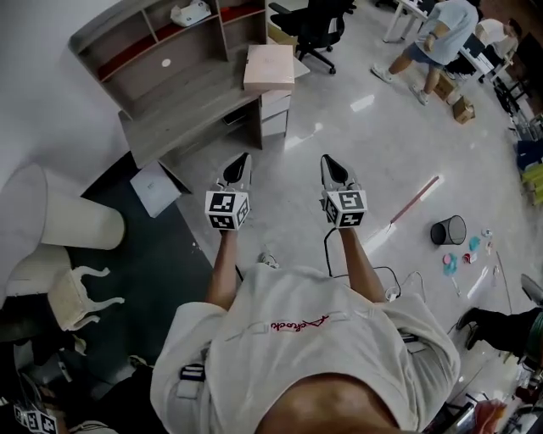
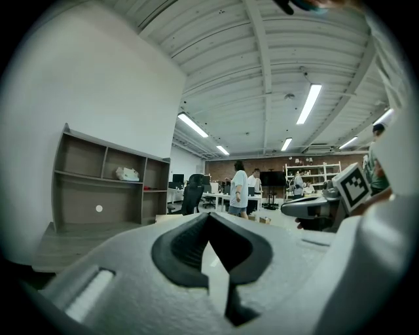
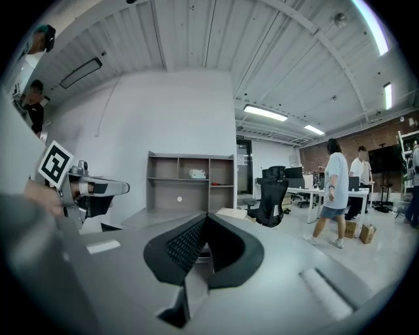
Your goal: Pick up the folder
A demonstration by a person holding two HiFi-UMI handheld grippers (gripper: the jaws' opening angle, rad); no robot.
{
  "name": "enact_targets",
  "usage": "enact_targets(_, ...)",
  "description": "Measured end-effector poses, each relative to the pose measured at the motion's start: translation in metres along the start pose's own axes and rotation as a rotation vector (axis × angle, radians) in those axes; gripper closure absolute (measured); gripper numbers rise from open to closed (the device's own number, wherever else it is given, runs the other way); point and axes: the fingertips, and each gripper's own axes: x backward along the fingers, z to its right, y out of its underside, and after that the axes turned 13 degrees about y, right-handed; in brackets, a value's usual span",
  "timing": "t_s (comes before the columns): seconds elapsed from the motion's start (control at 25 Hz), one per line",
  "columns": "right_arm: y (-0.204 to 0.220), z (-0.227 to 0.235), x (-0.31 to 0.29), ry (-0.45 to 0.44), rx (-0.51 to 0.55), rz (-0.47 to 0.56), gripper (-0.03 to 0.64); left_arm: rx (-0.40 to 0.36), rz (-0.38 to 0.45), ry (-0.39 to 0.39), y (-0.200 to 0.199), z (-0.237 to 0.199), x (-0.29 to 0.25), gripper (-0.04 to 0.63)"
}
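A flat pale pink folder [image 1: 270, 66] lies on the right end of a grey desk [image 1: 182, 114] with a shelf unit; it also shows as a beige slab [image 3: 229, 212] in the right gripper view. Both grippers are held side by side in the air above the floor, pointing toward the desk and well short of it. My left gripper [image 1: 243, 158] has its jaws together with nothing in them, as its own view [image 2: 208, 216] shows. My right gripper [image 1: 327, 159] is likewise shut and empty [image 3: 207, 217].
A white drawer unit [image 1: 275, 112] stands under the desk's right end. A black office chair [image 1: 314, 25] is behind it. A grey sheet [image 1: 155, 188] lies on the dark mat [image 1: 161, 254]. People [image 1: 433, 42] stand far right. A black bin [image 1: 448, 230] and a pink stick [image 1: 414, 202] are on the floor.
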Motion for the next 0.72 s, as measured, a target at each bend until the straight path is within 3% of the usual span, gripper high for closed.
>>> enact_targets(0.72,-0.004,-0.021,-0.094,0.07,-0.003,-0.017,0.612,-0.003,-0.017,0.092,0.002,-0.095,-0.055,0.595)
